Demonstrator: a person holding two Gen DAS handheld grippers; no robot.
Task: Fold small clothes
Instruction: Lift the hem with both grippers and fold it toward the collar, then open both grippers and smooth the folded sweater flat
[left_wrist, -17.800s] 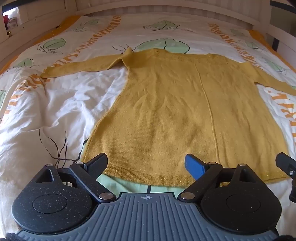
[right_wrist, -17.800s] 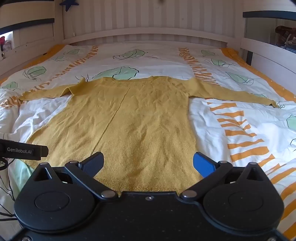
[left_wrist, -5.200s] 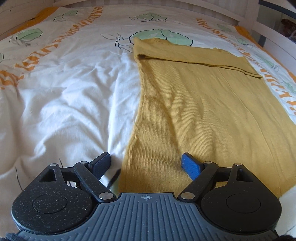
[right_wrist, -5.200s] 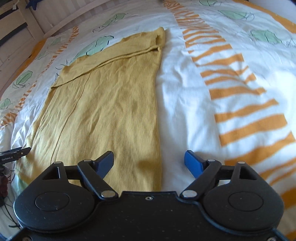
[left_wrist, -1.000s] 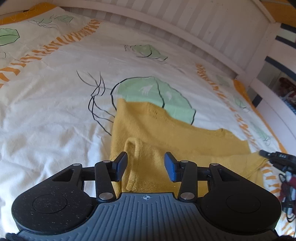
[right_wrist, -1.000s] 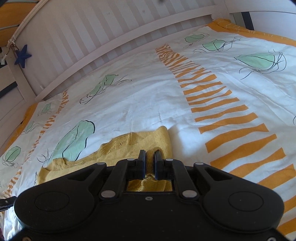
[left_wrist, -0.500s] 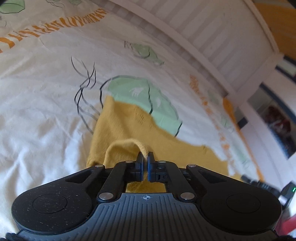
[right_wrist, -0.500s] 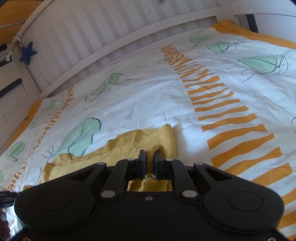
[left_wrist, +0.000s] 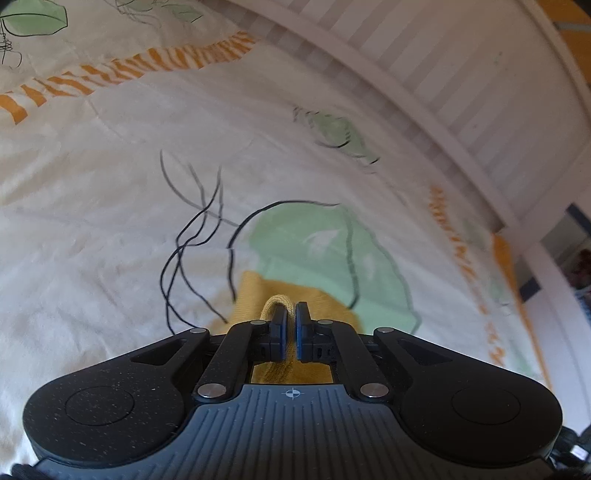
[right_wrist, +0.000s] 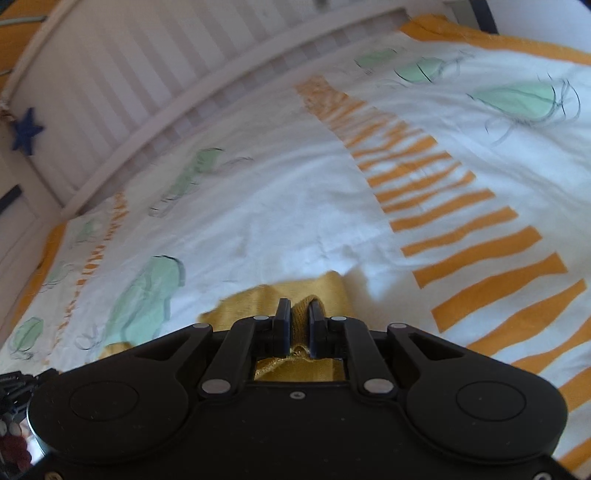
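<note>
A mustard-yellow knitted sweater (left_wrist: 255, 295) lies folded on the bed, mostly hidden under both grippers. In the left wrist view my left gripper (left_wrist: 291, 314) is shut on a raised loop of its edge, which pokes up past the blue pads. In the right wrist view my right gripper (right_wrist: 300, 310) has a thick fold of the same sweater (right_wrist: 332, 291) between its pads. Its jaws are opening slightly, but the knit still fills the gap and touches both pads. Both grippers point down at the bed's far end.
The white duvet (left_wrist: 110, 184) carries green leaves and orange stripes. A white slatted headboard (left_wrist: 424, 74) runs close behind, with a blue star (right_wrist: 26, 133) hanging at its left. The left gripper's tip (right_wrist: 14, 380) shows at the lower left of the right wrist view.
The left jaws closed on the sweater's raised edge, then carried it towards the headboard while rolling. The right gripper also moved towards the headboard, and its jaws now stand a little wider.
</note>
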